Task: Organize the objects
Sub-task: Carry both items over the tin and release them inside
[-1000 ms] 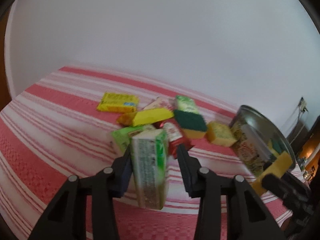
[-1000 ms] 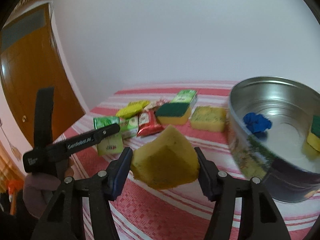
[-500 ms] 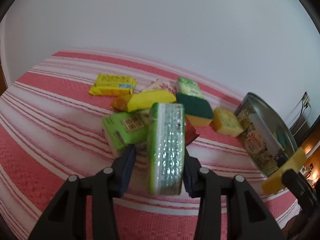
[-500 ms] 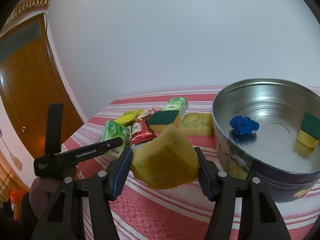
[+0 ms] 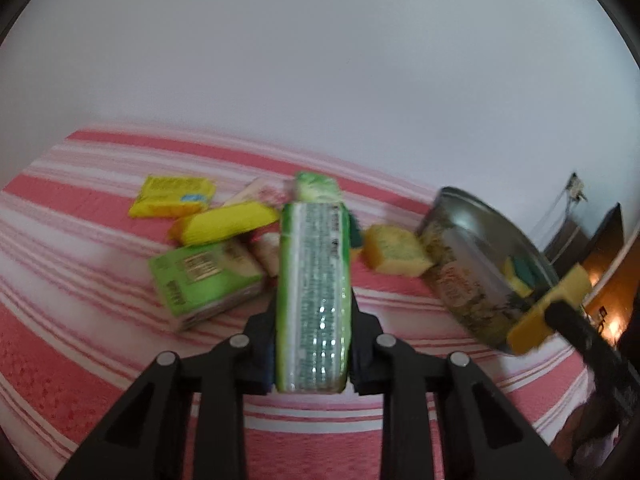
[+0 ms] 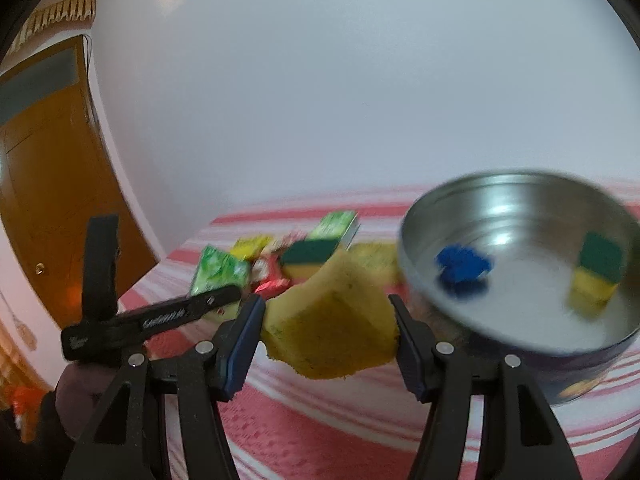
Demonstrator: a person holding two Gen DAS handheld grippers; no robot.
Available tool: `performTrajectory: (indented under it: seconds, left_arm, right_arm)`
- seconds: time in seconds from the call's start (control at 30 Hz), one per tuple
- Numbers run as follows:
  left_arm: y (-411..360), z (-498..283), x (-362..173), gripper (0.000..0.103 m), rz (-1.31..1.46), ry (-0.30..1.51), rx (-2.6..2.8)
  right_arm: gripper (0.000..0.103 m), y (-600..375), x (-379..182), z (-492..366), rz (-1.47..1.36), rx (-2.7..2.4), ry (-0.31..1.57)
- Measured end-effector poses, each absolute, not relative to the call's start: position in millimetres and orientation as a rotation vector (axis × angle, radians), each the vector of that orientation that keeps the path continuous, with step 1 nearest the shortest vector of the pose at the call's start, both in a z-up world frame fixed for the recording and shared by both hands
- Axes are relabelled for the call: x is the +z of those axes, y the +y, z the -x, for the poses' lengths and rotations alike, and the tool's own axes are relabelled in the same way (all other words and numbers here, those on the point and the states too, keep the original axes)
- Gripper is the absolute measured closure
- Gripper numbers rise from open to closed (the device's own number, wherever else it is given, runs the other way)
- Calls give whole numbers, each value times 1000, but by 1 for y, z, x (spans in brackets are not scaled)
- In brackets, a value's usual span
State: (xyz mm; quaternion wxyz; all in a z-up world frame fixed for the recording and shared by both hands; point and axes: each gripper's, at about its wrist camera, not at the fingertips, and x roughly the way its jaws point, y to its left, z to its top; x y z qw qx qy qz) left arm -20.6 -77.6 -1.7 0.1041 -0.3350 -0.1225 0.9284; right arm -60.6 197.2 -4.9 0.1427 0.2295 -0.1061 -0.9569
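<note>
- Tissue pack (image 5: 314, 296) sits pinched upright in my left claw (image 5: 312, 350), whose jaws have just closed on it; light, soft, slippery film, so I grip its flat sides.
- Yellow sponge (image 6: 330, 326), squashy, is clamped in my right claw (image 6: 328, 334), with the tin (image 6: 516, 192) at 2 o'clock.

Left tool (image 5: 312, 344) has just clamped the green packet (image 5: 314, 292), now held edge-on

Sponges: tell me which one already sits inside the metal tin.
The green-topped yellow sponge by the tin's far right wall. The plain yellow sponge is clamped in the right gripper; the others lie on the striped cloth.
</note>
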Motion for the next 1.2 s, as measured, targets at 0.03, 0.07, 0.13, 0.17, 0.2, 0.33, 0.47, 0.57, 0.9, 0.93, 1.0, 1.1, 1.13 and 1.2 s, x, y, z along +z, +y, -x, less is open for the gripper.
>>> performTrajectory:
  seconds: [0.03,0.07,0.13,0.17,0.2,0.33,0.47,0.57,0.9,0.93,1.0,1.1,1.13,1.2]
  left_arm:
    - [-71,21,3,79,966,-343,2737]
    - [-67,19,8,79,943,-328,2729]
    - [-51,21,18,79,901,-292,2711]
    - [-44,22,21,79,887,-277,2705]
    - [-36,23,25,79,871,-262,2695]
    - [-2,31,39,79,809,-234,2641]
    - [37,41,47,79,759,-176,2603]
    - [67,49,48,79,752,-146,2571]
    - [140,87,33,79,830,-125,2488]
    - [145,89,31,79,835,-121,2486]
    - [152,92,27,79,839,-102,2486]
    - [152,92,22,79,845,-100,2480]
    - [153,93,20,79,848,-101,2481]
    - [153,95,17,79,859,-105,2479]
  right_arm:
    - [40,204,0,60,-646,-2787,-297]
    - [40,211,4,61,-632,-2819,-284]
    - [40,228,11,62,-616,-2881,-258]
    - [40,237,13,63,-610,-2906,-254]
    - [40,245,15,65,-608,-2931,-255]
    - [40,282,17,74,-612,-3038,-262]
    - [40,314,13,87,-630,-3127,-259]
    - [40,330,8,100,-650,-3168,-242]
    - [40,344,-14,125,-741,-3160,-274]
    - [39,345,-16,126,-750,-3158,-282]
    - [39,354,-19,135,-778,-3140,-306]
    - [39,351,-21,141,-801,-3135,-284]
    - [39,351,-21,140,-801,-3133,-282]
    - [39,350,-21,138,-805,-3130,-281]
